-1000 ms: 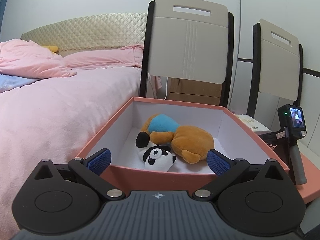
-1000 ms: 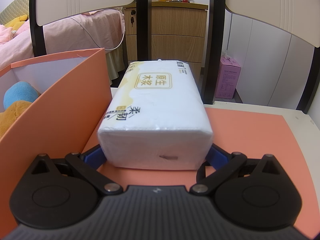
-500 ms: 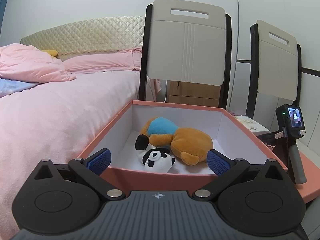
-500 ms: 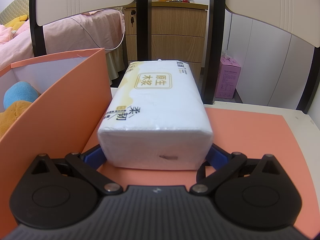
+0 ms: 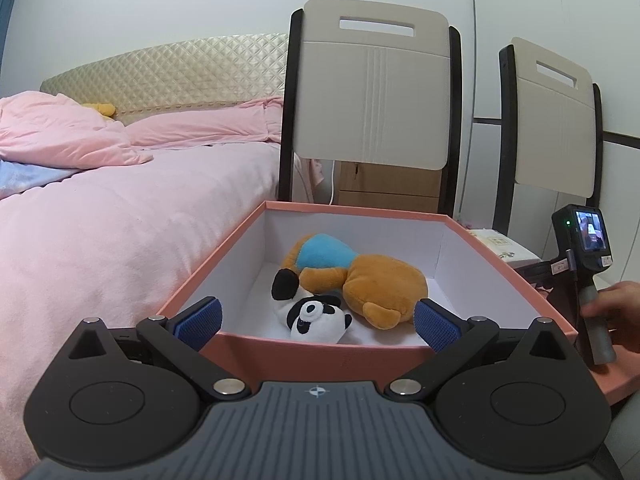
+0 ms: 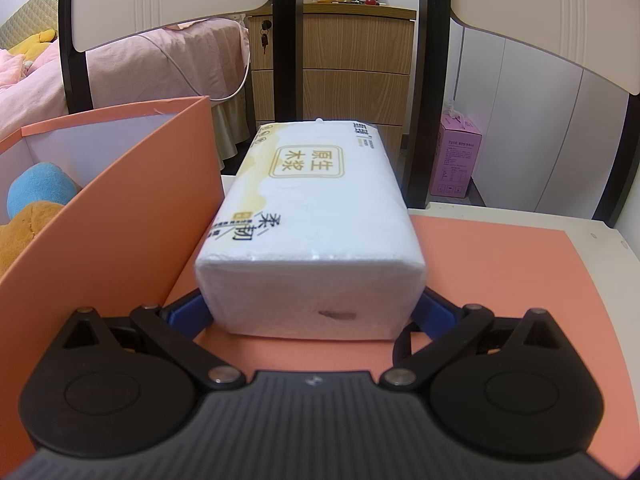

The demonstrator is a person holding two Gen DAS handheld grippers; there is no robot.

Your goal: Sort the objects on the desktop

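An orange box (image 5: 356,212) with a white inside holds a brown bear plush in a blue shirt (image 5: 360,280) and a small panda plush (image 5: 316,316). My left gripper (image 5: 316,324) hovers open at the box's near wall, with nothing between its blue pads. A white tissue pack (image 6: 312,220) lies on an orange mat (image 6: 500,272) just right of the box wall (image 6: 132,208). My right gripper (image 6: 312,316) stands open around the pack's near end, one pad at each side. Both pad faces are partly hidden by the pack.
A pink bed (image 5: 100,220) lies left of the box. Two chair backs (image 5: 372,92) stand behind the table, with wooden drawers (image 6: 352,60) and a pink carton (image 6: 456,160) beyond. A hand (image 5: 616,308) holds the other gripper's handle (image 5: 596,332) at the right edge.
The left wrist view has shifted slightly, and a hand has come into it at the right edge. The right gripper and the tissue pack have not moved.
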